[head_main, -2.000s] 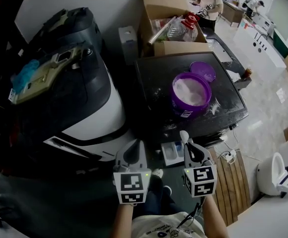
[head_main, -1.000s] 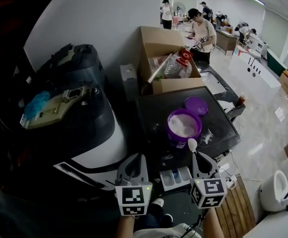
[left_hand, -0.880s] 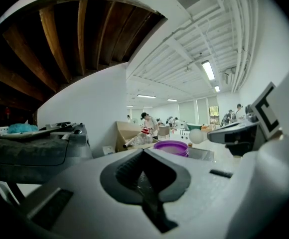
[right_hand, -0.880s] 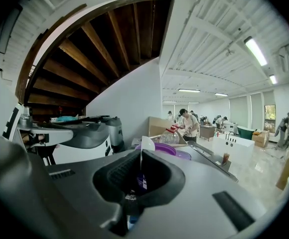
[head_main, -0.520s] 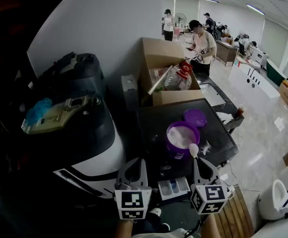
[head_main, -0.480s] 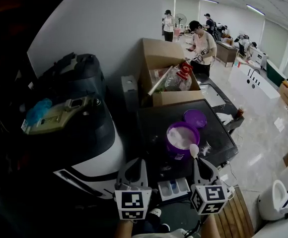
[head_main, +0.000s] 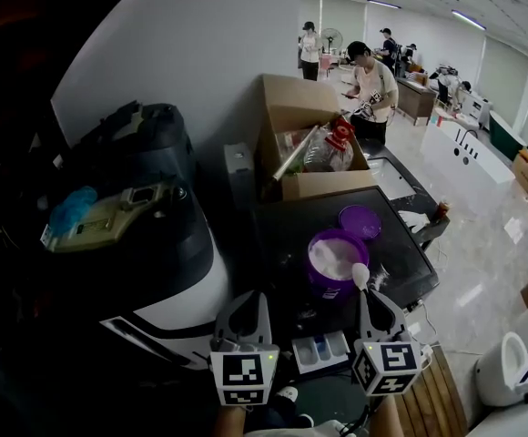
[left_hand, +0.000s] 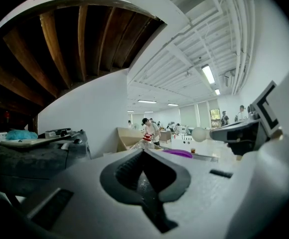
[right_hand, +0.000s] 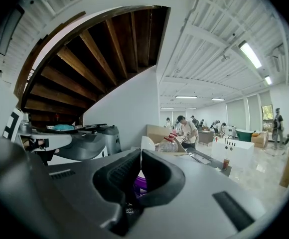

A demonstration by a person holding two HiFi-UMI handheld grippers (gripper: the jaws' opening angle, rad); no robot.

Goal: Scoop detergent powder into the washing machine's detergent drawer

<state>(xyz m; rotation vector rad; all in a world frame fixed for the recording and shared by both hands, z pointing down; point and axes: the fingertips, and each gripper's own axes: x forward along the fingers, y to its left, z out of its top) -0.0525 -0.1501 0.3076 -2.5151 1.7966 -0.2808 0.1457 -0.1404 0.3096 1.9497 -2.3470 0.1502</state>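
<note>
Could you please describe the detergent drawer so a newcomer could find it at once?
Find the dark flat top carrying the open purple tub of white powder. Just below its near edge, between the left gripper and right gripper, the detergent drawer juts out. It is the only small white tray with blue-marked compartments.

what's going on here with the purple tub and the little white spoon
A person holds a claw in each hand. The right claw is shut on a white scoop, whose bowl sits by the near rim of the open purple tub of white powder. The left claw is shut and empty. The detergent drawer is pulled out below, between the two claws. The tub's lid lies behind the tub.
</note>
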